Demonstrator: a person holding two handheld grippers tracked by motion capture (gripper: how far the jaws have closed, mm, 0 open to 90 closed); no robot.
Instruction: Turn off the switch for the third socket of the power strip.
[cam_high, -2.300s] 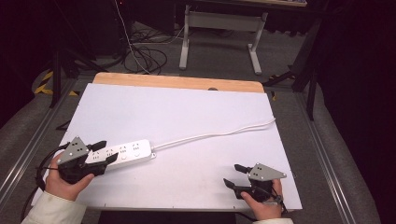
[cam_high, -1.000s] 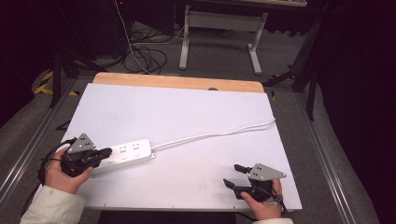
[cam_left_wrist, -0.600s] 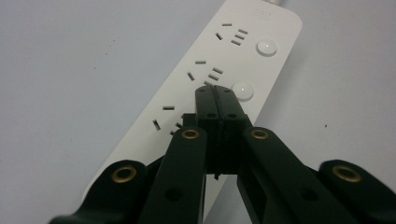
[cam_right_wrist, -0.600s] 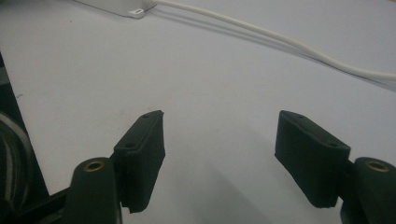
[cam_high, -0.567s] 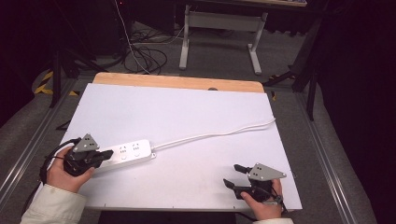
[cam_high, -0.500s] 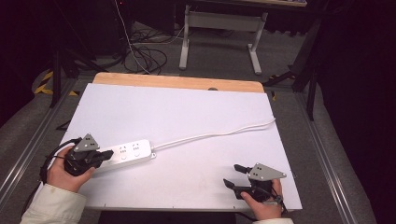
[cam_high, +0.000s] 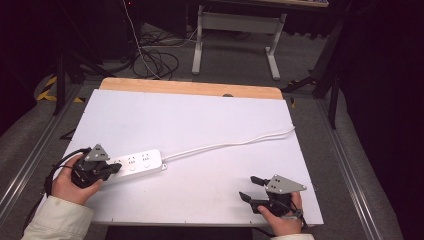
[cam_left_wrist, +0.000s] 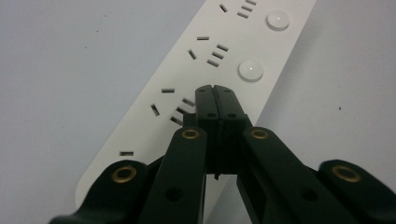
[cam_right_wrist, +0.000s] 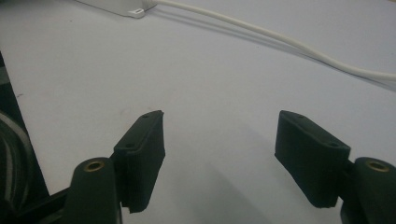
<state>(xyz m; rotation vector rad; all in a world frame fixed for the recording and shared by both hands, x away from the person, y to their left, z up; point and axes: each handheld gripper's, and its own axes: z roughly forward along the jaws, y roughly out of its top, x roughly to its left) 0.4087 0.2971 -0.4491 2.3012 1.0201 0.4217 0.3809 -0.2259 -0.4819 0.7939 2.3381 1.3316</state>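
Since the earlier frame, the left gripper (cam_high: 107, 169) has drawn back toward the table's (cam_high: 210, 115) left edge, jaws clenched empty over the smooth white rectangular power strip (cam_high: 137, 162); right gripper (cam_high: 252, 189) released.

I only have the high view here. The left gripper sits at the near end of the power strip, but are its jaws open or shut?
Observer: In the left gripper view the left gripper is shut, pads pressed together with nothing between them, tips over the power strip.
Operator: Which part of the strip are the tips over?
Observer: The socket slots nearest that end; whether they touch the surface I cannot tell.
Operator: Does the strip have switches?
Observer: Two round white buttons sit along one edge, each beside a set of slots.
Operator: And the right gripper?
Observer: The right gripper is open, with bare white table between its pads and the cord farther off.
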